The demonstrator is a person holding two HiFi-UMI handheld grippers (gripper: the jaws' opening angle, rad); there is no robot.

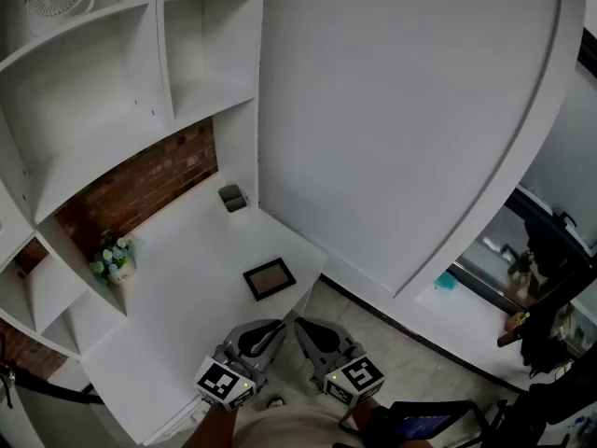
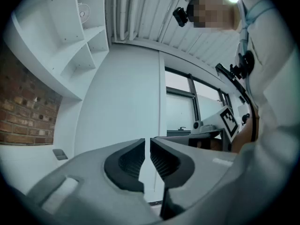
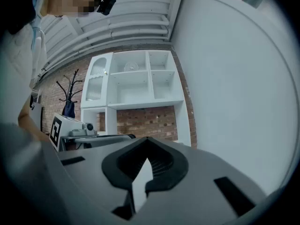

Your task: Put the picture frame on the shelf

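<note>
white shelf unit (image 1: 160,45) fills the upper left above a white bench (image 1: 177,297); at bottom centre the left tool (image 1: 276,328) shows a narrow, empty gap, the right tool (image 1: 301,327) is pressed together; the picture frame (image 1: 269,278) lies flat on the bench just above them.

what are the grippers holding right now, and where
Nothing: left gripper and right gripper are both empty; the picture frame lies untouched on the white desk.

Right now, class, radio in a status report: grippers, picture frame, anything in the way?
Left gripper empty, jaws a crack apart; right gripper empty, jaws shut. Picture frame flat on the white desk, untouched. Nothing between grippers and frame.
</note>
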